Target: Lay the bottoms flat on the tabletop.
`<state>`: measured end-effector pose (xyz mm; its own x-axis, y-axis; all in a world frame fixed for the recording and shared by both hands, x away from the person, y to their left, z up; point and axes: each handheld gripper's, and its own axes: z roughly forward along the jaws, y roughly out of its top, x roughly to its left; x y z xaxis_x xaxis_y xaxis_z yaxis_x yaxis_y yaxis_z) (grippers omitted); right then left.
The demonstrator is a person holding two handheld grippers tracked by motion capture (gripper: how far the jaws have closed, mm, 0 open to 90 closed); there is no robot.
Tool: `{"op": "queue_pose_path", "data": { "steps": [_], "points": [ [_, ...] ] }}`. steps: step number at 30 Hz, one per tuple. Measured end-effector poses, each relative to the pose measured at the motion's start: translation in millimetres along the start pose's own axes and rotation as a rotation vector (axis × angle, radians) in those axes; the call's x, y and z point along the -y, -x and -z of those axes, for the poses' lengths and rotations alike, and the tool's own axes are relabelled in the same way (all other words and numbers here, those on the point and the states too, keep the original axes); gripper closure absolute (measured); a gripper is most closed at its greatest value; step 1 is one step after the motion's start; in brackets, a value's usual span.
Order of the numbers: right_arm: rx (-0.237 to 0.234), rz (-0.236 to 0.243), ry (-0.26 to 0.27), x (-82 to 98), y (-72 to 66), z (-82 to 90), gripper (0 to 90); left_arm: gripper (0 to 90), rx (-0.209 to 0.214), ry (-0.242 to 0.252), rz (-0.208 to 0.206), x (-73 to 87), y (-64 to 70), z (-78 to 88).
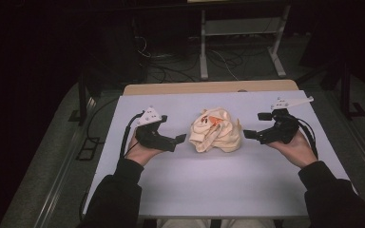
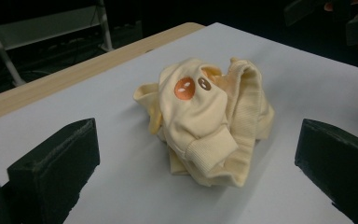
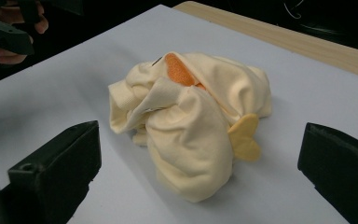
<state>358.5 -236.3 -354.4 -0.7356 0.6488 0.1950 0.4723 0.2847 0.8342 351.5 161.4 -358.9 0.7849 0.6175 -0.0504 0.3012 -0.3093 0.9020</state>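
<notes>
— Sitting crumpled in the middle of the white table (image 1: 171, 180), that pale yellow garment (image 1: 217, 131), isn't it?

— Yes, it is lying in a loose heap, orange patches showing on top, a ribbed cuff hanging toward the near side.

— And the claws, where are they standing?

— The left gripper (image 1: 179, 139) is hovering just beside the heap on its left, jaws spread wide, nothing between them. The right gripper (image 1: 250, 134) is hovering just beside it on the other side, jaws likewise gaping and empty. Neither is touching the cloth.

— So it is lying between them?

— Exactly, both are pointing inward at it, each hand (image 1: 141, 153) resting low over the table.
</notes>
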Motion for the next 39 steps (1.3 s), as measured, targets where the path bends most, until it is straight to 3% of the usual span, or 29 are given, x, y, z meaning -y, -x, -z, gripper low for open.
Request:
{"op": "queue_pose_path", "data": {
  "steps": [12,19,29,35,39],
  "points": [
    [0.007,-0.001,-0.021,-18.9,9.6,-15.7,0.0,0.0,0.024,-0.019,-0.013,-20.8,-6.0,-20.4],
    [0.008,0.000,-0.037,-25.1,12.4,-27.5,0.0,0.0,0.022,-0.024,0.004,-27.3,-12.7,-31.8],
    [0.002,-0.045,-0.072,-20.7,21.0,-44.5,0.0,1.2,0.057,-0.055,0.044,-18.9,-17.1,-47.9],
    [-0.007,-0.057,-0.081,-18.4,22.6,-52.4,0.0,1.2,0.056,-0.060,0.060,-15.4,-20.4,-55.4],
    [-0.021,-0.071,-0.082,-15.1,22.6,-56.4,0.0,1.2,0.079,-0.075,0.120,-9.6,-27.6,-63.9]
  ]
}}
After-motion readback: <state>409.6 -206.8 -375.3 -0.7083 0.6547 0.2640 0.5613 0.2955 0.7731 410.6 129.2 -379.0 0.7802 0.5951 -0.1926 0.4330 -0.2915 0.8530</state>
